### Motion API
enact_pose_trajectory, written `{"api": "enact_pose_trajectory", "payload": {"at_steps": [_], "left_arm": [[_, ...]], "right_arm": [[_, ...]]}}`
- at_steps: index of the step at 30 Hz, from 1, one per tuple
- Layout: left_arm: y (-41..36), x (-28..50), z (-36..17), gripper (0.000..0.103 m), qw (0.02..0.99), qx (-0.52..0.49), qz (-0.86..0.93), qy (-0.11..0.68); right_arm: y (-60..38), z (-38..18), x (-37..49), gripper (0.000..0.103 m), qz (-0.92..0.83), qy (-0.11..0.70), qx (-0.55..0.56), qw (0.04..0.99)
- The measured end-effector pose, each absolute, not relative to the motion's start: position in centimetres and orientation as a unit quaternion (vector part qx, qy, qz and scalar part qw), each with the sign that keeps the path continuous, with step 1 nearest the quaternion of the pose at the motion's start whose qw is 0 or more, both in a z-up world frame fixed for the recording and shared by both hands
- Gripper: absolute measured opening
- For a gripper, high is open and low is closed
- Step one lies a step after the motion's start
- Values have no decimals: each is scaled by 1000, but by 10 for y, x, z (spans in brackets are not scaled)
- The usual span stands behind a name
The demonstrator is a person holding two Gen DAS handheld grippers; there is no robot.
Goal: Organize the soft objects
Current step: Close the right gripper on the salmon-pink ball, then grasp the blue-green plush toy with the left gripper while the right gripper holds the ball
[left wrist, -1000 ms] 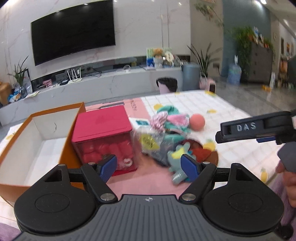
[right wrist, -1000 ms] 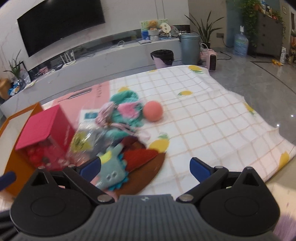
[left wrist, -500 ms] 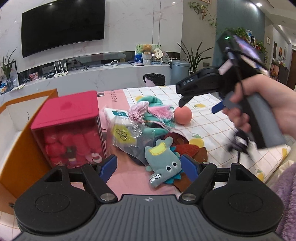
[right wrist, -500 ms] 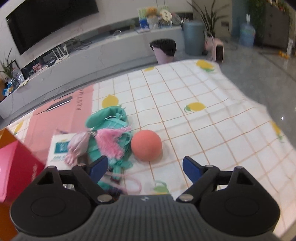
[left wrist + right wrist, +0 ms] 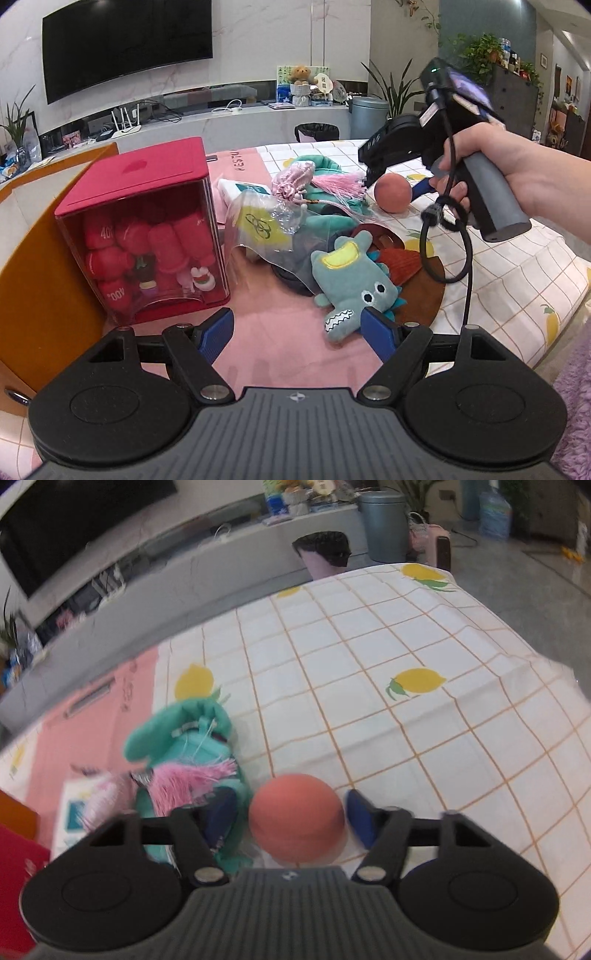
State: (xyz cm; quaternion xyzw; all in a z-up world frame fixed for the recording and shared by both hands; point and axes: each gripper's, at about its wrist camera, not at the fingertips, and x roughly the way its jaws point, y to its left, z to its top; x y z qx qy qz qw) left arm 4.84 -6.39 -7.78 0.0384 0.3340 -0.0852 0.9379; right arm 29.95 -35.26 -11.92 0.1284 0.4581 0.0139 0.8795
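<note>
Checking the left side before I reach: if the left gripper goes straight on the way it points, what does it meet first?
Probably the teal plush, lying just ahead between the open fingers; depth is unclear.

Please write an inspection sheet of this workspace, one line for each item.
Surface: checked cloth with lemon prints, pink mat beside it.
Job's things: orange ball, teal plush toy, green pouch, pink tassel.
Clutter: red box, plastic bag, orange carton.
Grippers: right tool around the ball, jaws just closing, gaps remain; left tool open, empty.
Cables: black cord hangs from right tool.
Surroundings: television, bin, plants.
</note>
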Motion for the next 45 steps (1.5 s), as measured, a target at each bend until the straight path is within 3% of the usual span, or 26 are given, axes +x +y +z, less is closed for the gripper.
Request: {"api": "enact_pose_trajectory", "payload": {"at_steps": [1,8,16,30,45], "left_arm": [[-64,48,-78,92,938,39,-87,334],[-64,46,-80,92,938,43,-90,331],[-60,34,-80,92,942,50,-101,315],[-80,43,-103,91,935,29,-151,320],[-120,81,-105,88,937,10,-70,341]], "right_arm": [[-352,-120,299,52,16,459,127,879],[-364,-112,281,50,3,487,138,862],[-353,-92,222,51,-21,513,-35,858],[-375,-100,207,51,-14,540,45,840],[-371,-105,209,52,-1,540,17,841]]}}
